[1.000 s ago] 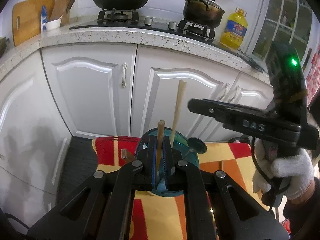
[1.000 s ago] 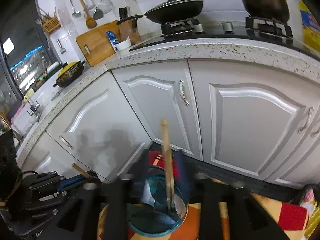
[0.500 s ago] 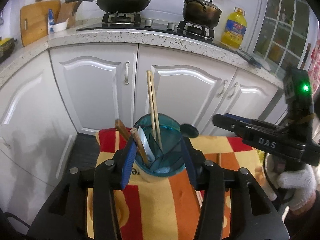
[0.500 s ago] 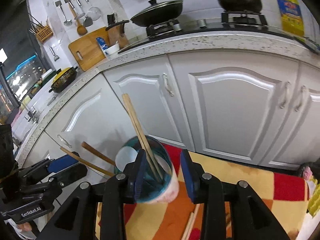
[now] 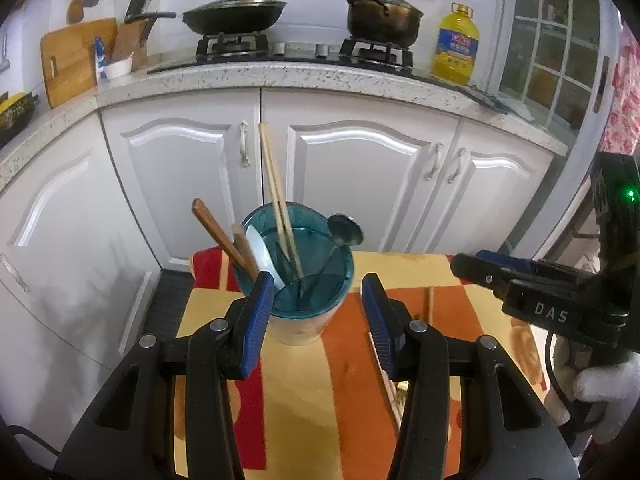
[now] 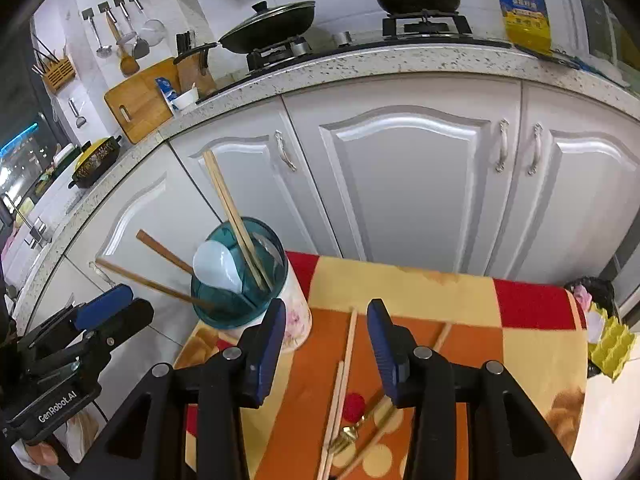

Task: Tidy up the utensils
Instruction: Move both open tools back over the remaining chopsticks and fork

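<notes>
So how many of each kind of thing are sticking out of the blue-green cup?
Pale bamboo chopsticks: 2
Dark brown wooden chopsticks: 2
White plastic spoon: 1
Shiny metal spoon: 1
Total: 6

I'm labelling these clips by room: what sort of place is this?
A home kitchen, most likely: a gas stove carrying a lidded pan and a pot, a speckled counter over white cabinets, and a cutting board against the wall.

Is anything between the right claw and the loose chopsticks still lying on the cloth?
Nothing visible. The right claw is open above the cloth, and the loose chopsticks lie bare just beyond its fingertips. The utensil holder stands off to the left.
</notes>
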A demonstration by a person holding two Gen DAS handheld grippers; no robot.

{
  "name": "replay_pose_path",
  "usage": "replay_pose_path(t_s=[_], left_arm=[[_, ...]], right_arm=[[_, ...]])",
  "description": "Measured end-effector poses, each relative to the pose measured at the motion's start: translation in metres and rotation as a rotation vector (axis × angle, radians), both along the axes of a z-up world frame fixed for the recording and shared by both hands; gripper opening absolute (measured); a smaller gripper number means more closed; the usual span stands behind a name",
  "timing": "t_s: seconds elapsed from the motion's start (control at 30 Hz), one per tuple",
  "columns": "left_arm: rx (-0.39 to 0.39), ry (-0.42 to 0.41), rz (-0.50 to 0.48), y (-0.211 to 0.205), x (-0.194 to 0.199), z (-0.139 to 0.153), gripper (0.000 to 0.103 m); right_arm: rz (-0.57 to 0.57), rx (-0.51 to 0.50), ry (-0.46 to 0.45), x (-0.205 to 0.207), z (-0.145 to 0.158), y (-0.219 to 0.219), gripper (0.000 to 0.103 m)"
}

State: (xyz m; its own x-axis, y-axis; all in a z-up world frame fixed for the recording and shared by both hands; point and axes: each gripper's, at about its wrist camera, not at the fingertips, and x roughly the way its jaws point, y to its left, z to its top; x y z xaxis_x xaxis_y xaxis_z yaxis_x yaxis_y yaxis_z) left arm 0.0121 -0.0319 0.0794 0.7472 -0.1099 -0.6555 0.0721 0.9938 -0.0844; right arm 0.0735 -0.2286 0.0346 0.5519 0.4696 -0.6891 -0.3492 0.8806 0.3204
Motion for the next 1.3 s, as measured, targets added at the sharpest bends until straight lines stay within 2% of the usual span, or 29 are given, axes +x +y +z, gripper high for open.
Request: replay_pose_path(t_s=[0.1, 0.2, 0.3, 0.43, 0.53, 0.73, 0.93, 1.1, 1.3], left_arm=[[0.014, -0.032, -0.003, -0.005, -0.006, 0.009, 0.045], [0.015, -0.051, -0.011, -0.01, -0.012, 0.015, 0.051], [0.016, -0.049, -0.015, -0.017, -0.017, 0.013, 0.052], [-0.003, -0.013, -0.023, -0.03, -0.021, 0.001, 0.052], [0.012, 0.012, -0.051, -0.044, -0.023, -0.012, 0.052], [0.047, 0.058, -0.076, -0.062, -0.023, -0.035, 0.052], [0.051, 0.086, -0.063, -0.059, -0.016, -0.046, 0.052], [0.006, 0.129, -0.035, -0.039, -0.011, -0.06, 0.052], [-0.009, 0.182, -0.016, -0.025, -0.009, -0.084, 0.052]], right_arm=[[-0.01, -0.002, -0.004, -0.008, 0.001, -0.007, 0.041], [-0.03, -0.002, -0.012, -0.015, 0.004, -0.016, 0.042], [-0.054, 0.0, -0.016, -0.02, 0.005, -0.023, 0.043], [-0.077, -0.066, -0.028, -0.032, 0.001, -0.03, 0.043], [-0.087, -0.094, -0.023, -0.038, -0.005, -0.036, 0.044], [-0.118, -0.099, 0.019, -0.04, -0.02, -0.052, 0.044], [-0.14, -0.1, 0.054, -0.037, -0.032, -0.062, 0.044], [-0.136, -0.099, 0.079, -0.035, -0.044, -0.063, 0.044], [-0.126, -0.067, 0.163, -0.026, -0.078, -0.067, 0.044]])
